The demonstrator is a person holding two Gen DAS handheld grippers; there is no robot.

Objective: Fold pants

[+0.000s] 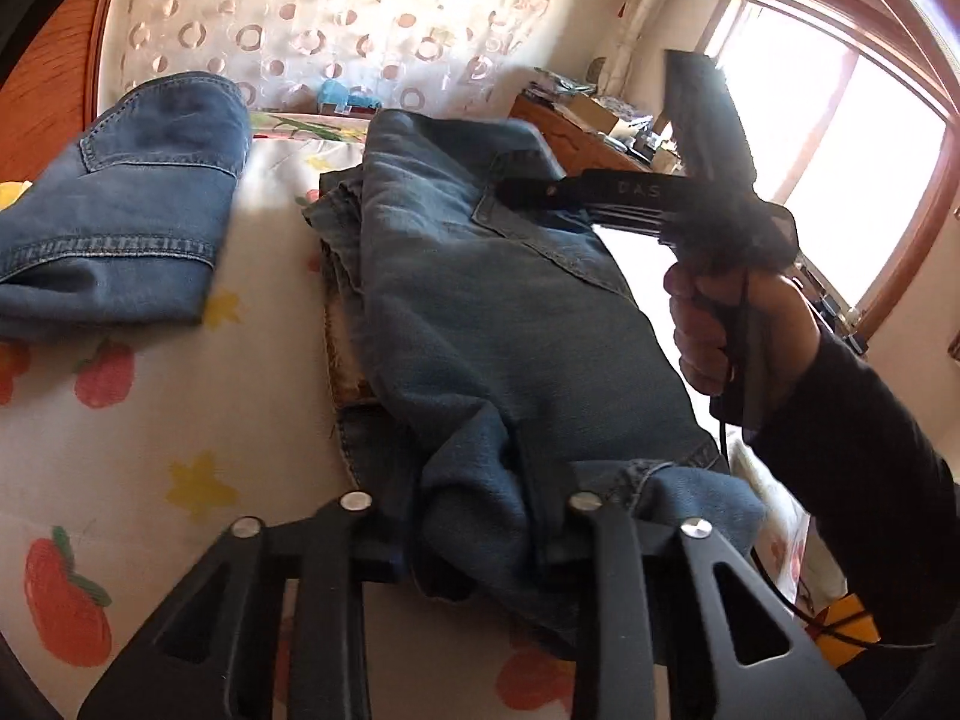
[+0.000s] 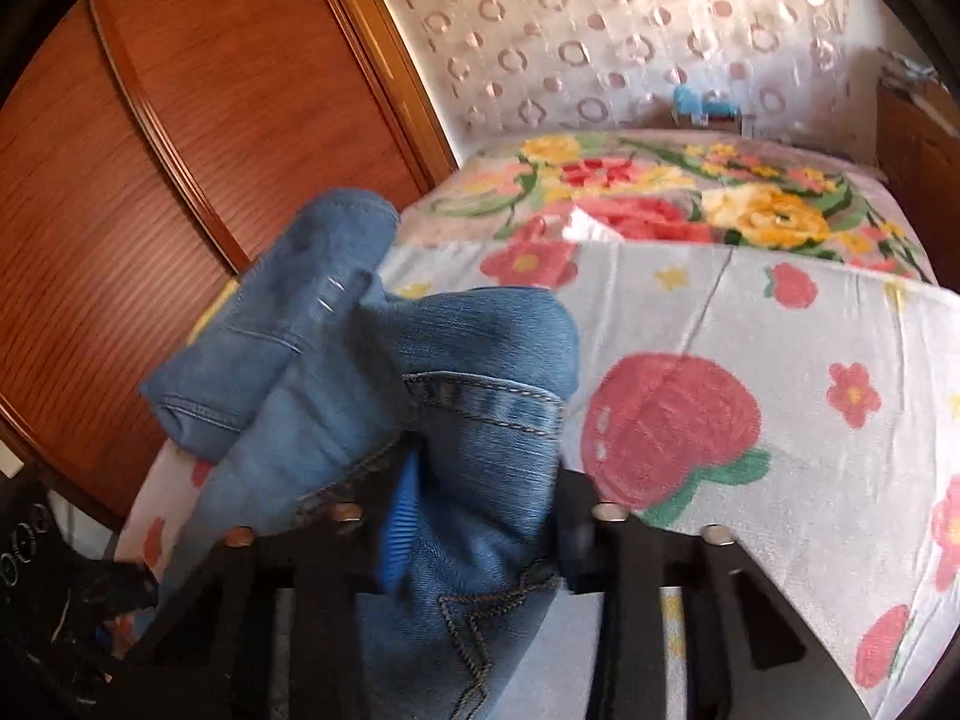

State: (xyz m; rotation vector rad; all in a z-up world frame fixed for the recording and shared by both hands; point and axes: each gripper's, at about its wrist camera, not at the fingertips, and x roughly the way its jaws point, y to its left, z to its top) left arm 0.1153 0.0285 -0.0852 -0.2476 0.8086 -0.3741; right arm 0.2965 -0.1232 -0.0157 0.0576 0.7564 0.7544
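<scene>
At the far left of the left wrist view we see a folded pair of jeans (image 1: 120,198) lying on the fruit-print bedsheet (image 1: 150,408), apart from the pants (image 1: 498,324) we are folding, which lie in the middle, running from near to far. Our left gripper (image 1: 480,516) pinches the near end of those pants, denim bunched between its fingers. Further right, our right gripper (image 1: 522,192) reaches over the far part of the pants, held by the right hand (image 1: 720,330). In its own view it (image 2: 474,516) clamps bunched denim, with the wooden wardrobe (image 2: 150,150) at left
</scene>
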